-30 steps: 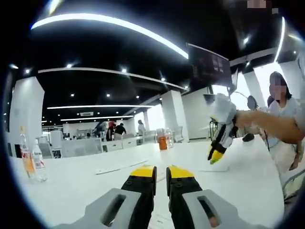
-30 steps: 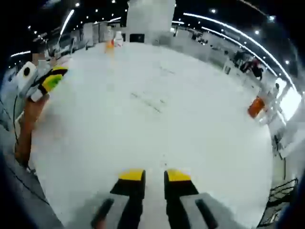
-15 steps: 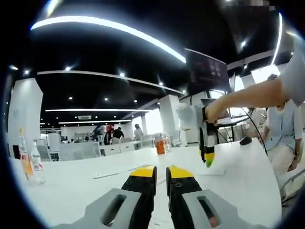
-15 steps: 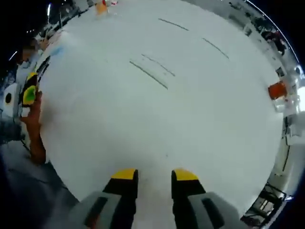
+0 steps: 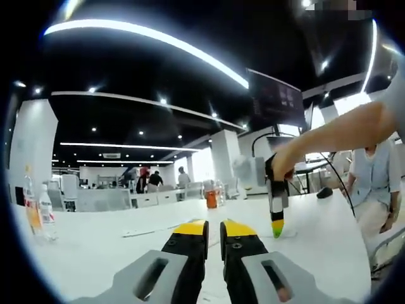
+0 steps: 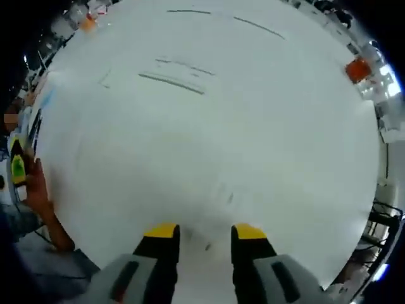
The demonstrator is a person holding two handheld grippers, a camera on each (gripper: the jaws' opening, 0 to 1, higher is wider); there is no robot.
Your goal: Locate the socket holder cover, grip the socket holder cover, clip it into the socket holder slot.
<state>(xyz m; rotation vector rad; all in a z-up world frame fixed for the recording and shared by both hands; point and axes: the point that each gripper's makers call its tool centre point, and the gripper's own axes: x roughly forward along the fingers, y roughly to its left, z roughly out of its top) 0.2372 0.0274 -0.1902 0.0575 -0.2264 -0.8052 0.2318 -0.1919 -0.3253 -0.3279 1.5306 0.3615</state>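
My left gripper (image 5: 213, 229) rests low over the white table (image 5: 95, 247), its yellow-tipped jaws almost touching with nothing between them. A hand holds my right gripper (image 5: 276, 230) ahead and to the right, tip pointing down just above the tabletop. In the right gripper view, my right gripper (image 6: 205, 232) looks straight down at the table (image 6: 253, 145), jaws apart and empty. Long thin strips (image 6: 171, 83) lie far ahead on the table; I cannot tell which is the socket holder cover. The left gripper (image 6: 17, 168) shows at the left edge, held by a hand.
Two bottles (image 5: 37, 212) stand at the table's left. An orange container (image 5: 211, 199) (image 6: 358, 68) sits at the far side. A dark monitor (image 5: 277, 98) hangs above, and a person (image 5: 378, 171) stands at the right. The table's edge (image 6: 95, 253) runs close below the right gripper.
My right gripper has swung left and down toward the tabletop, tipping to face the table more squarely, and its jaws have spread wider. The left gripper has stayed in place.
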